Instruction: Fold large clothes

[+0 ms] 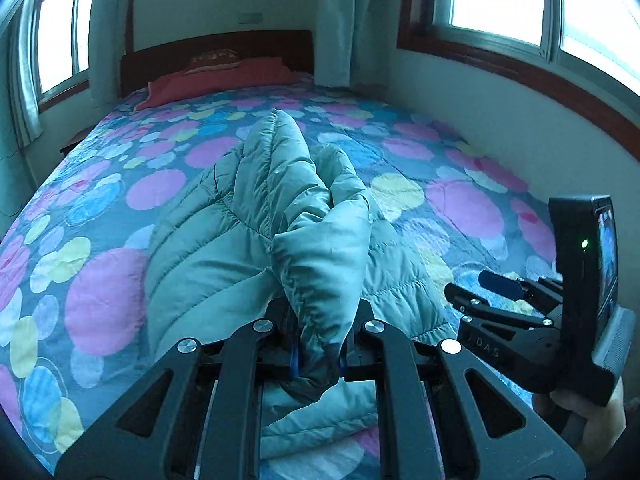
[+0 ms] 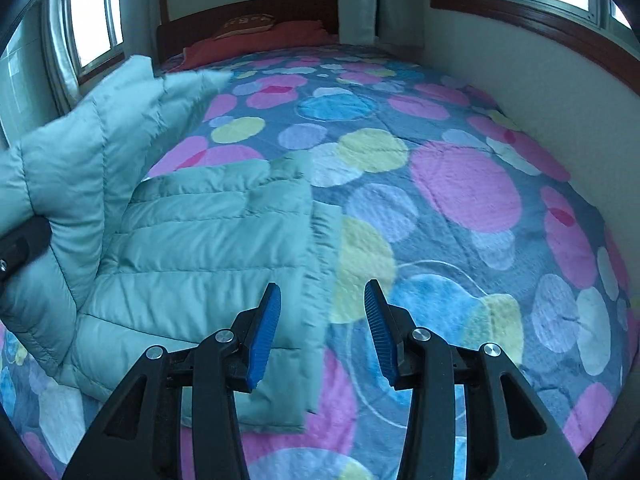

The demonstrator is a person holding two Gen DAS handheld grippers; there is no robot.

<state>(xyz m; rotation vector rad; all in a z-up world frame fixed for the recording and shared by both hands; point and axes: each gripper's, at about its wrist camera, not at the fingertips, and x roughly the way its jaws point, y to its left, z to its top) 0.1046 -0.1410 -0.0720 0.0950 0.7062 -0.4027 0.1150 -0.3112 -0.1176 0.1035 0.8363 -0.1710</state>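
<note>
A pale green quilted puffer jacket (image 1: 224,248) lies on the bed. My left gripper (image 1: 318,354) is shut on a bunched fold of the jacket and holds it lifted, the raised cloth hiding what lies beyond. In the right wrist view the jacket (image 2: 200,236) lies partly flat at the left, with its raised part (image 2: 92,120) at the far left. My right gripper (image 2: 322,336) is open and empty, just above the jacket's right edge. It also shows in the left wrist view (image 1: 480,292) at the right, open.
The bed has a quilt (image 2: 460,184) with pink, blue and yellow circles. A red pillow (image 1: 216,80) lies by the dark headboard. A wall with a window (image 1: 520,92) runs along the bed's right side. Another window (image 1: 60,40) is at the left.
</note>
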